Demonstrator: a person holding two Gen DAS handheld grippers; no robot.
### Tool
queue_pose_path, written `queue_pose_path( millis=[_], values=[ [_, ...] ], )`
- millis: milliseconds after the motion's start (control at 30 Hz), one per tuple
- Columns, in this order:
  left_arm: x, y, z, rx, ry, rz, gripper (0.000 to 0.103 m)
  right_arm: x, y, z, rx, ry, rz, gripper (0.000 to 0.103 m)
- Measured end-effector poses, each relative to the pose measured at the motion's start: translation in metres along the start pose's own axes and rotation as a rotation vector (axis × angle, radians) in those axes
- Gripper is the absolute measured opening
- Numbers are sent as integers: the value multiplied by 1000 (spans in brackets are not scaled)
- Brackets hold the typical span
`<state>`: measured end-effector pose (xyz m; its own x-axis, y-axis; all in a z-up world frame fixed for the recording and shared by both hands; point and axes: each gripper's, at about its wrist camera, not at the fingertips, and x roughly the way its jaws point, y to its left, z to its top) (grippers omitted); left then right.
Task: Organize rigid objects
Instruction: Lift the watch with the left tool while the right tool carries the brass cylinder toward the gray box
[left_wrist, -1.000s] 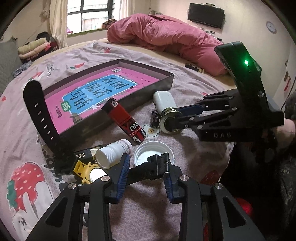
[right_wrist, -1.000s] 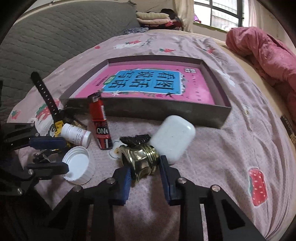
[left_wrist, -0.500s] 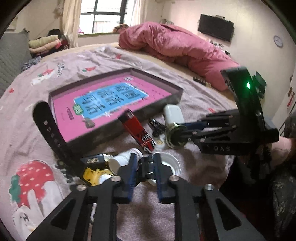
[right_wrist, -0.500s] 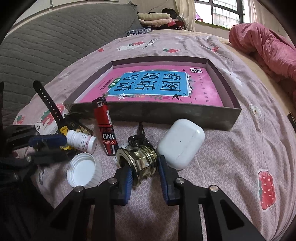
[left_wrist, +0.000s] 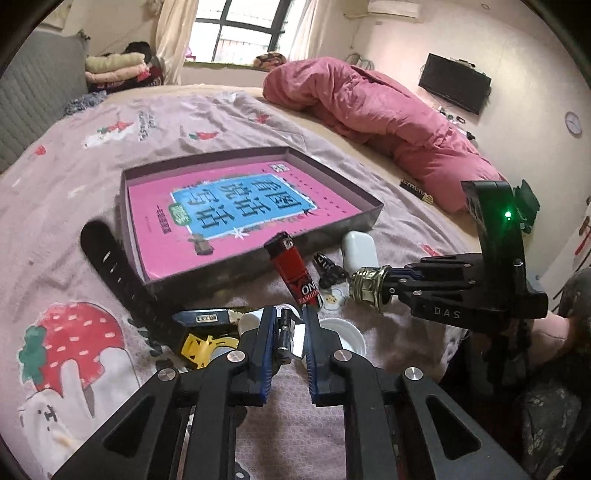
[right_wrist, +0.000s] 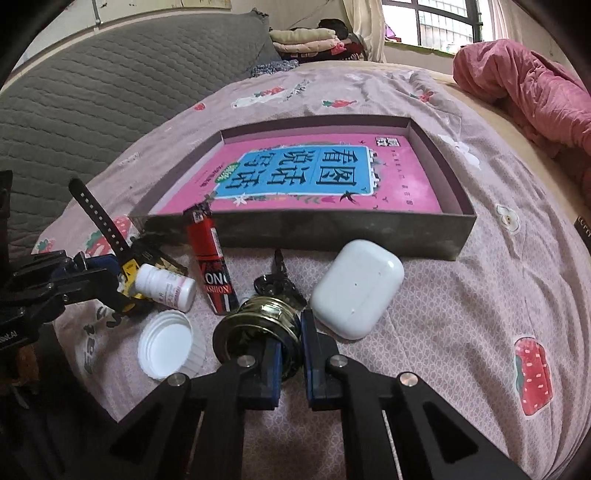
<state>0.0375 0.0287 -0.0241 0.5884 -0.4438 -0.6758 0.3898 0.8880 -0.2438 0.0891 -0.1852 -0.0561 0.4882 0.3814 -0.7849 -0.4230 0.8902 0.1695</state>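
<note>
A shallow grey box (left_wrist: 354, 225) (right_wrist: 458, 225) with a pink book inside lies on the bed. My right gripper (right_wrist: 290, 332) is shut on a brass ring-shaped piece (right_wrist: 258, 325), lifted off the sheet; it also shows in the left wrist view (left_wrist: 367, 286). My left gripper (left_wrist: 290, 325) is shut on a small black clip (left_wrist: 285, 332), held above the white lid (left_wrist: 347, 336). On the sheet lie a red lighter (right_wrist: 210, 254), a white earbud case (right_wrist: 356, 288), a white pill bottle (right_wrist: 166, 286), black keys (right_wrist: 277, 280) and a black watch strap (right_wrist: 98, 218).
A yellow and black item (left_wrist: 199, 345) lies by the strap. A pink duvet (left_wrist: 369, 110) is heaped at the far side. A grey quilted headboard (right_wrist: 92, 85) stands to the left in the right wrist view. The bed's edge is near both grippers.
My left gripper closed on the black clip and lifted it. My right gripper closed on the brass piece and raised it off the sheet.
</note>
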Motion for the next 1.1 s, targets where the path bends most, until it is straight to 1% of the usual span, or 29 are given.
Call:
queue_pose_path(
  millis=[167, 567, 900, 1100],
  values=[
    [-7, 3, 6, -30, -27, 24, 14, -7, -1, 2, 16, -22, 12, 9],
    [-31, 16, 21, -100, -85, 31, 14, -22, -1, 14, 17, -83, 31, 9],
    [-53, 14, 31, -132, -122, 14, 14, -27, -5, 17, 37, -102, 40, 9],
    [-61, 8, 45, -130, -154, 4, 14, -32, -8, 20, 46, -125, 41, 9]
  ],
)
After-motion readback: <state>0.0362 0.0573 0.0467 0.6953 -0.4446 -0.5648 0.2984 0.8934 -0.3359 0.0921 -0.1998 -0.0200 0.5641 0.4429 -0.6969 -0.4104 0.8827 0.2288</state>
